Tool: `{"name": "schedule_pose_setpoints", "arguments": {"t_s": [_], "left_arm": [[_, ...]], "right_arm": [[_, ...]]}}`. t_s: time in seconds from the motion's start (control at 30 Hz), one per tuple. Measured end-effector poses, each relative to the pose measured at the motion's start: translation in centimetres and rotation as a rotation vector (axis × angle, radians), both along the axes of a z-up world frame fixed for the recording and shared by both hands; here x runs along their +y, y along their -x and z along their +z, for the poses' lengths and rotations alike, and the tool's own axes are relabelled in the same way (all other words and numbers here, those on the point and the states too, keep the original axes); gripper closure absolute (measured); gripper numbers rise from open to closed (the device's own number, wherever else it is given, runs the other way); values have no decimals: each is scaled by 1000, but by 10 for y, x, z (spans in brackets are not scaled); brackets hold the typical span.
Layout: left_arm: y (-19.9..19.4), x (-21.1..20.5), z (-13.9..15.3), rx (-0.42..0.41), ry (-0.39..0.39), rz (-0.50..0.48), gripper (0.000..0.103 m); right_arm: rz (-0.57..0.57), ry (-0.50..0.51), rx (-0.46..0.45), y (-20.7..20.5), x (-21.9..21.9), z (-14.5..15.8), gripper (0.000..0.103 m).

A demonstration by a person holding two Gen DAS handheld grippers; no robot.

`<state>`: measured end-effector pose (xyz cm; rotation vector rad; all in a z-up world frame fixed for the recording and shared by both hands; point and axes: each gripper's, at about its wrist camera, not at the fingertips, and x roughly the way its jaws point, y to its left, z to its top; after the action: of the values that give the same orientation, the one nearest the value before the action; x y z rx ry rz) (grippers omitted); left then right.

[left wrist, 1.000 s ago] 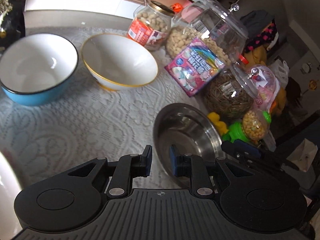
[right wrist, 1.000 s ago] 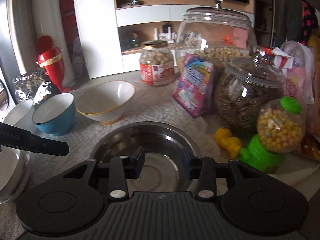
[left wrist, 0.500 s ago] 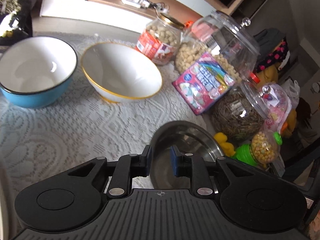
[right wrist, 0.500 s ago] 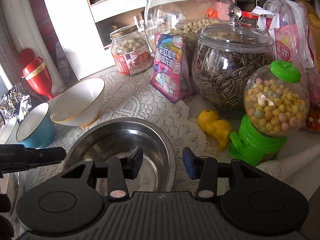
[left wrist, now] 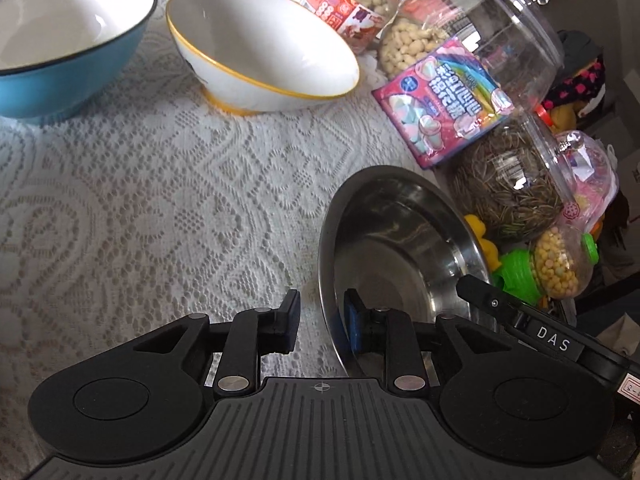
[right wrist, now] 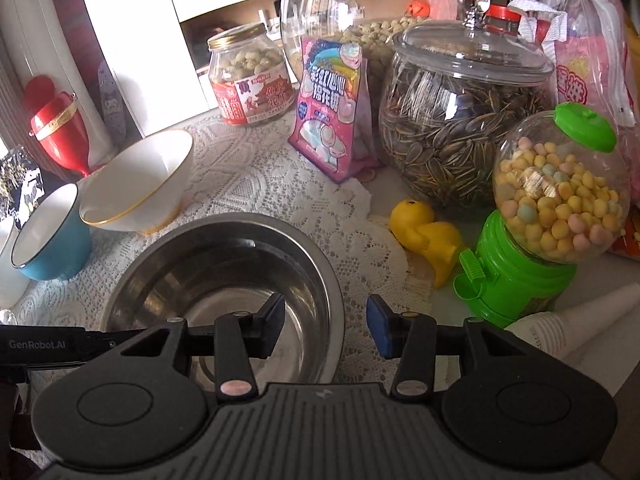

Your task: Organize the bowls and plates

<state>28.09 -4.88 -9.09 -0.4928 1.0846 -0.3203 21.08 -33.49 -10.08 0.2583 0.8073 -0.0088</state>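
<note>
A: status?
B: steel bowl (left wrist: 404, 248) on the lace cloth (left wrist: 160, 216); my left gripper (left wrist: 320, 322) straddles its near-left rim, jaws just widened, not clamping; right gripper (right wrist: 326, 326) straddles the right rim, parted.
A: nearer?
B: both at the rim.

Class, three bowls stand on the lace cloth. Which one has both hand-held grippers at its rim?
The steel bowl: the left hand-held gripper and right hand-held gripper each straddle its rim. The blue bowl and gold-rimmed white bowl stand apart, untouched.
</note>
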Motion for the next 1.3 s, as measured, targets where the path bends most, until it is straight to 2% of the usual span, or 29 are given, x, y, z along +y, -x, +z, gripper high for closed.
{"name": "schedule_pose_setpoints", "arguments": {"t_s": [0.13, 0.3, 0.37, 0.43, 0.5, 0.63, 0.67, 0.7, 0.83, 0.93, 1.13, 1.3], "left_arm": [[-1, -3, -6, 0, 16, -12, 79], [-1, -4, -8, -21, 33, -44, 80], [-2, -2, -9, -12, 42, -37, 80], [-3, -4, -8, -13, 20, -50, 82], [-4, -9, -5, -19, -21, -67, 83], [-4, -20, -2, -14, -103, -84, 85], [-4, -20, -2, -11, -108, -87, 85], [-4, -19, -2, -6, -108, -94, 85], [2, -12, -1, 18, -133, -82, 89], [13, -3, 6, 8, -174, -67, 89], [41, 20, 39, -95, -293, -30, 89], [65, 57, 64, -172, -278, 41, 89]], "right_arm": [[77, 45, 51, -17, 7, -5, 52], [169, 189, 15, -23, 18, 2, 42], [187, 184, 11, -25, 15, 2, 42], [187, 128, 31, -28, 9, 0, 42], [181, 72, 57, -32, 3, -3, 44], [166, 51, 104, -35, 1, -11, 48], [171, 42, 118, -36, 1, -13, 54], [181, 31, 128, -36, 2, -15, 64], [200, 35, 91, -26, 8, -10, 79], [215, -12, 90, -18, 15, -6, 80], [288, -76, 62, 0, 45, 6, 81], [353, -69, -7, 14, 77, 33, 81]]}}
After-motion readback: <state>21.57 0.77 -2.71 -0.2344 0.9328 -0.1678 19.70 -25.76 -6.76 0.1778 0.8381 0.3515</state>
